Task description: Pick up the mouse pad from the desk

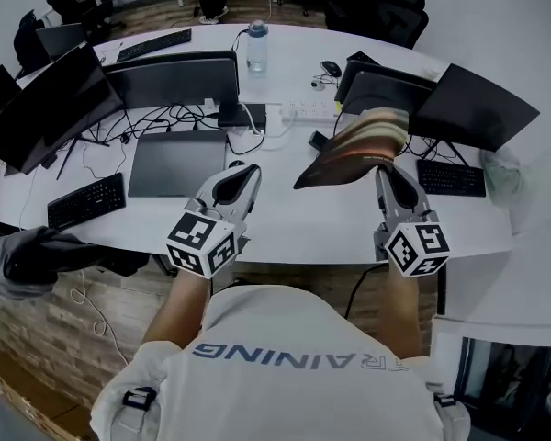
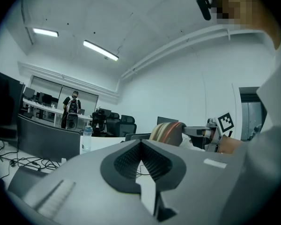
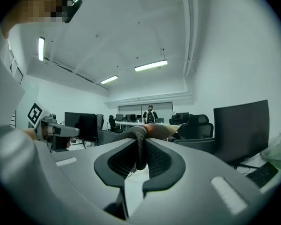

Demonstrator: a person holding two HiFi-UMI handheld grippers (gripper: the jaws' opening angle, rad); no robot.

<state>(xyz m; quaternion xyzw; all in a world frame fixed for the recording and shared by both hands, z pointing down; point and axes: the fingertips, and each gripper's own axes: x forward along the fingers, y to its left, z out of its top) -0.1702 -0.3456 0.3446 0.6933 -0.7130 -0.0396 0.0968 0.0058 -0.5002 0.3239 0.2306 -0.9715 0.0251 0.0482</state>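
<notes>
The mouse pad (image 1: 356,147), with a striped brown and orange print, hangs in the air above the white desk (image 1: 294,232), curled and drooping to the left. My right gripper (image 1: 386,173) is shut on its right edge; in the right gripper view the dark edge of the mouse pad (image 3: 139,144) stands pinched between the pads of my right gripper (image 3: 140,159). My left gripper (image 1: 241,171) hovers left of it with nothing held. In the left gripper view my left gripper (image 2: 141,148) has its jaws together, and the mouse pad (image 2: 166,132) shows beyond them.
A closed grey laptop (image 1: 176,162) lies left of centre, with a black keyboard (image 1: 86,201) and a monitor (image 1: 46,108) further left. A water bottle (image 1: 256,48), a power strip (image 1: 298,111), cables, dark laptops (image 1: 473,107) and a keyboard (image 1: 450,177) crowd the back and right.
</notes>
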